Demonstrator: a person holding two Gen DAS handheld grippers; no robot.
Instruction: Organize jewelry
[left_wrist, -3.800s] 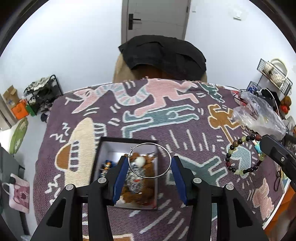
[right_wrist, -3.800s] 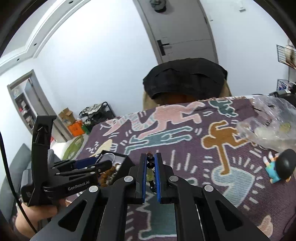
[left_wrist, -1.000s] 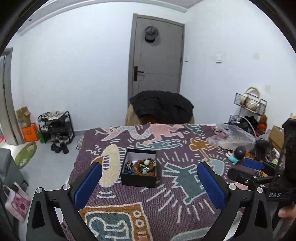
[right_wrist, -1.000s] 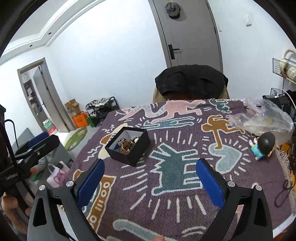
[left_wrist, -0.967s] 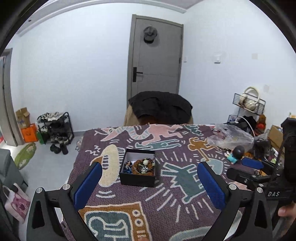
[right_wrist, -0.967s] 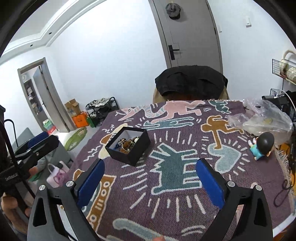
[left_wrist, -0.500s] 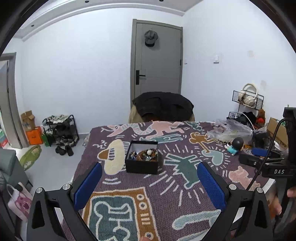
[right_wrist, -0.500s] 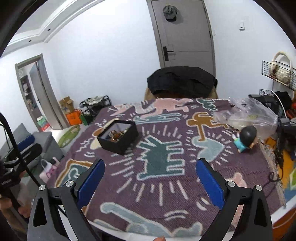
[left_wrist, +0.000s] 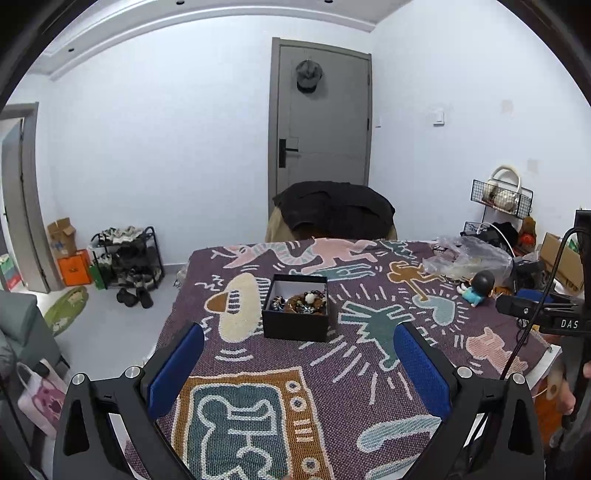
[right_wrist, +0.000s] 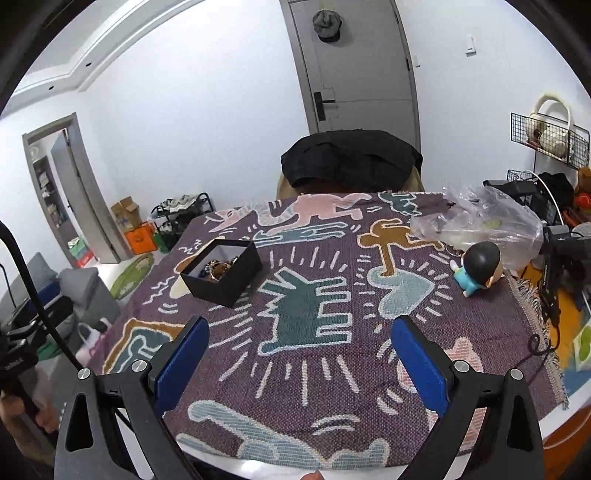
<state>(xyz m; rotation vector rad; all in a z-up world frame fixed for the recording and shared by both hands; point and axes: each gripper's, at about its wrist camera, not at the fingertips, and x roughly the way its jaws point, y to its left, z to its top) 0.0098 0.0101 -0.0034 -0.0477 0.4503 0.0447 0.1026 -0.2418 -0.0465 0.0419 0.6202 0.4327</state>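
A black open box (left_wrist: 295, 321) (right_wrist: 225, 282) holding beaded bracelets and other jewelry (left_wrist: 301, 300) (right_wrist: 218, 266) sits on the patterned purple cloth (left_wrist: 369, 350) (right_wrist: 306, 306) that covers the table. My left gripper (left_wrist: 297, 367) is open, well back from the box near the table's front edge, with nothing between its blue pads. My right gripper (right_wrist: 299, 363) is also open and empty, drawn back over the front of the cloth, with the box far to its left. The right gripper's body (left_wrist: 539, 314) shows at the right edge of the left wrist view.
A crumpled clear plastic bag (right_wrist: 480, 218) (left_wrist: 465, 258) and a small black-headed figurine (right_wrist: 476, 269) (left_wrist: 478, 286) lie at the right side of the table. A chair draped with a black garment (left_wrist: 334, 212) stands behind the table. A shoe rack (left_wrist: 129, 254) stands on the floor at the left.
The right gripper let the bead bracelet go into the box. Both grippers have opened wide and pulled back and up from the box, so it now looks smaller and farther off.
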